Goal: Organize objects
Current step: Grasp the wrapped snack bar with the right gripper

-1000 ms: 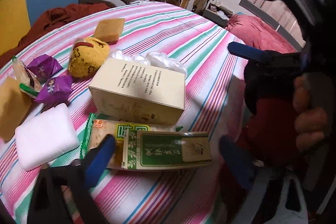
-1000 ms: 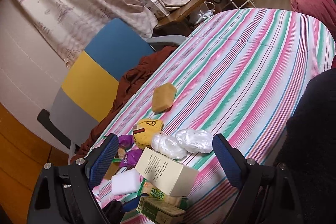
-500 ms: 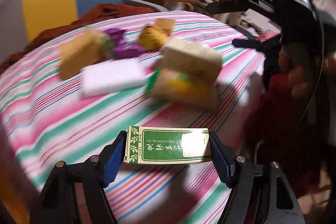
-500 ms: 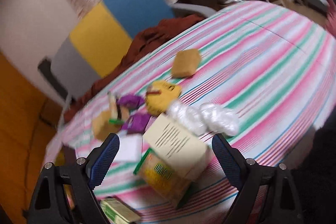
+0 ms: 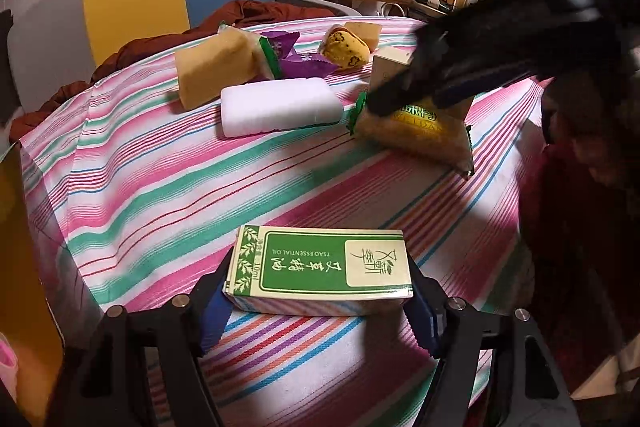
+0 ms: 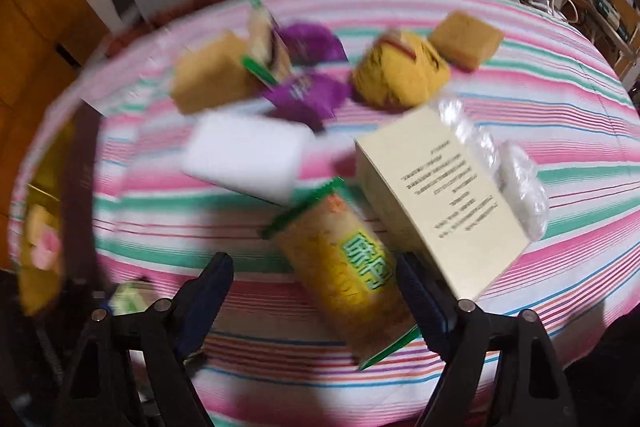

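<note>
Left wrist view showed the left gripper (image 5: 318, 301) clamping the green box (image 5: 320, 273) by its short ends, near the striped table's (image 5: 168, 187) edge; light, stiff card, likely crushable. Right gripper (image 6: 316, 293) was closing around the yellow snack packet (image 6: 340, 267), not yet pinching.

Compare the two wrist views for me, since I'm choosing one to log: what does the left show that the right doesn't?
Only the left wrist view shows the green essential-oil box clearly, clamped in the left gripper. Only the right shows the clear plastic bags and the right gripper closing around the yellow snack pack. Both show the white block and cream box.
</note>
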The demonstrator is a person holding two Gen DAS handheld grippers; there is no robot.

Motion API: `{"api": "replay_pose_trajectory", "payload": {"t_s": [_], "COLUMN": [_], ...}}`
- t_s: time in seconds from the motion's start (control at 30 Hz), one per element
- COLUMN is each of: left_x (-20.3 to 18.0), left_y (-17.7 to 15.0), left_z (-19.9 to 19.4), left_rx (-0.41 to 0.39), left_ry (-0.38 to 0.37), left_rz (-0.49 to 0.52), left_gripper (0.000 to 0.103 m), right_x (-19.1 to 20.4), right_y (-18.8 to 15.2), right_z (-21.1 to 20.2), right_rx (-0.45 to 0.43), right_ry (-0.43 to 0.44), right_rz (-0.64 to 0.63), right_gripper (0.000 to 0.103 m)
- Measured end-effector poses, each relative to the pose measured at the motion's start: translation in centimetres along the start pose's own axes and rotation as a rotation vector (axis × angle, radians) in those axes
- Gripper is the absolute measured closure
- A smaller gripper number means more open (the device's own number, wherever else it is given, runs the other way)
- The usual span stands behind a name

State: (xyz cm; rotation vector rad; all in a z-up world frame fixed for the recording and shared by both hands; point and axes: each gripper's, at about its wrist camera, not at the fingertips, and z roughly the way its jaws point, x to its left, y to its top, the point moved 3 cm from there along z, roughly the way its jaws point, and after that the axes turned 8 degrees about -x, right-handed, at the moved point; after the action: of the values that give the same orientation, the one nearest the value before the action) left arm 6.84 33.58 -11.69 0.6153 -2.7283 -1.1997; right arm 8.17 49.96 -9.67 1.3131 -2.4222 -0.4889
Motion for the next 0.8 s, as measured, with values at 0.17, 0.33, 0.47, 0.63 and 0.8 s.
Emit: {"api": "replay_pose_trajectory", "payload": {"t_s": [0.17,0.33,0.47,0.63,0.8], "left_x": [0.5,0.5,0.6,0.2,1.0], "left_y": [0.0,-0.1,0.0,0.8,2.4], "left_z": [-0.1,-0.2,-0.7,-3.4,-6.9], "left_rx": [-0.01,-0.015,-0.012,-0.055,-0.128], "left_ry": [-0.024,-0.016,-0.019,-0.011,0.021], "left_rz": [-0.045,-0.036,-0.051,-0.048,-0.08], "left_gripper": [0.029,0.03,0.031,0.031,0.031], "right_x": [-0.7,0.4,0.7,1.0,1.8], "right_y": [-0.7,-1.1,-1.8,-2.8,-3.4], "right_z": [2.7,2.3,1.9,1.0,-0.8], "right_rx": [0.082,0.048,0.036,0.016,-0.038], "right_ry": [-0.1,-0.078,-0.052,-0.002,0.043], "right_rz": [-0.019,-0.077,-0.076,-0.054,-0.02], "right_gripper": [0.021,0.052,0.054,0.054,0.054]}}
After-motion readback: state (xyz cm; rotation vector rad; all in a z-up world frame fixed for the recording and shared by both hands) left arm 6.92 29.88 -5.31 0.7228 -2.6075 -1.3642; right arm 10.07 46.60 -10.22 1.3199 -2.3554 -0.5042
